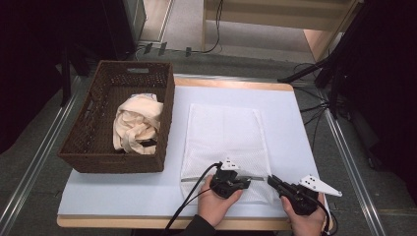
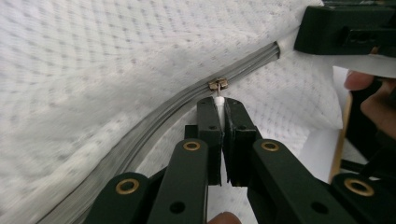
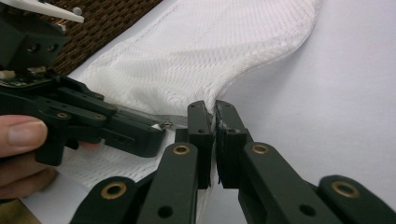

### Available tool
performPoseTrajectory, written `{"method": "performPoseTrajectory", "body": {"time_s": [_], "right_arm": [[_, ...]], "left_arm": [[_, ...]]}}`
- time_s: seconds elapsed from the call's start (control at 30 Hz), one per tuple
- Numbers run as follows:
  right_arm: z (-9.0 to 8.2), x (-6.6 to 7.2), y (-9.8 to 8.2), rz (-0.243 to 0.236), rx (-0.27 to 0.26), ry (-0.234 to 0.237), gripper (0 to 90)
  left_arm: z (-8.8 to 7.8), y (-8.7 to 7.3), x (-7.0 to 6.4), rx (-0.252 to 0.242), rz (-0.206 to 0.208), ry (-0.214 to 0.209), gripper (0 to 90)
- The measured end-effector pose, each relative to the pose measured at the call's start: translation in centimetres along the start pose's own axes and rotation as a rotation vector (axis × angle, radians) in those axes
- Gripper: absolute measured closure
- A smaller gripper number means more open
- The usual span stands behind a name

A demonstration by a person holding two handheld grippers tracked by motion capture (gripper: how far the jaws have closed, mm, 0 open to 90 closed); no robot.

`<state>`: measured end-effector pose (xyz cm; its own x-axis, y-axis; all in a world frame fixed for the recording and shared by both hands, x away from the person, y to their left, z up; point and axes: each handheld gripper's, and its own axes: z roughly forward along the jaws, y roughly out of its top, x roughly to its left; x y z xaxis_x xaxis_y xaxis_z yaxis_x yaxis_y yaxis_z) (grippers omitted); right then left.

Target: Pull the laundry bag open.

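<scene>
A white mesh laundry bag (image 1: 223,142) lies flat just right of a brown wicker basket (image 1: 93,142) holding cream cloth (image 1: 135,123), while the left gripper (image 2: 219,105) clamps the bag's zipper pull (image 2: 218,85) and the right gripper (image 3: 214,114) pinches its edge.

White mesh laundry bag (image 1: 223,137) flat on the table, near edge lifted; grey zipper (image 2: 154,116) closed; small metal slider (image 2: 218,84)

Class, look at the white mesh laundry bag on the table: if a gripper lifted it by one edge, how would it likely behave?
The mesh bag would probably droop: it lies flat and bulges softly near the zipper. It looks light, being thin, see-through netting. It seems unlikely to slip, since the right gripper already pinches its edge.
</scene>
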<state>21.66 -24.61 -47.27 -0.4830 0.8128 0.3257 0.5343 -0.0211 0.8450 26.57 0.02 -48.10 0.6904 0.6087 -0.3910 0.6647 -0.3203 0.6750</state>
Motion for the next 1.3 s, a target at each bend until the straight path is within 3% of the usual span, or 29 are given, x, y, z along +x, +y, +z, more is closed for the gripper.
{"method": "performPoseTrajectory", "body": {"time_s": [0.37,0.43,0.53,0.67,0.83,1.0,1.3], "right_arm": [[-0.1,-0.2,0.0,0.005,0.002,-0.02,87.2],[-0.1,-0.2,0.0,0.004,0.0,-0.024,87.2],[-0.1,-0.2,0.0,0.001,0.003,-0.021,87.2],[0.1,0.2,-0.1,-0.016,0.017,-0.003,87.1],[0.4,0.8,0.0,-0.048,0.02,-0.019,87.2],[0.1,0.2,0.0,-0.018,0.017,-0.021,87.2],[0.0,-0.6,0.0,-0.005,0.019,-0.041,87.2]], "left_arm": [[-2.3,-1.1,1.5,-0.001,-0.001,0.045,87.4],[-2.8,-1.2,1.6,-0.006,0.021,0.049,87.3],[-3.5,-1.5,1.8,0.014,0.087,0.083,87.3],[-4.5,-2.2,1.9,0.012,0.129,0.078,87.3],[-5.3,-3.0,2.3,-0.024,0.097,0.099,87.4],[-6.2,-3.1,3.0,-0.021,0.082,0.123,87.3],[-8.3,-3.8,4.4,-0.044,0.05,0.162,87.3]]}}
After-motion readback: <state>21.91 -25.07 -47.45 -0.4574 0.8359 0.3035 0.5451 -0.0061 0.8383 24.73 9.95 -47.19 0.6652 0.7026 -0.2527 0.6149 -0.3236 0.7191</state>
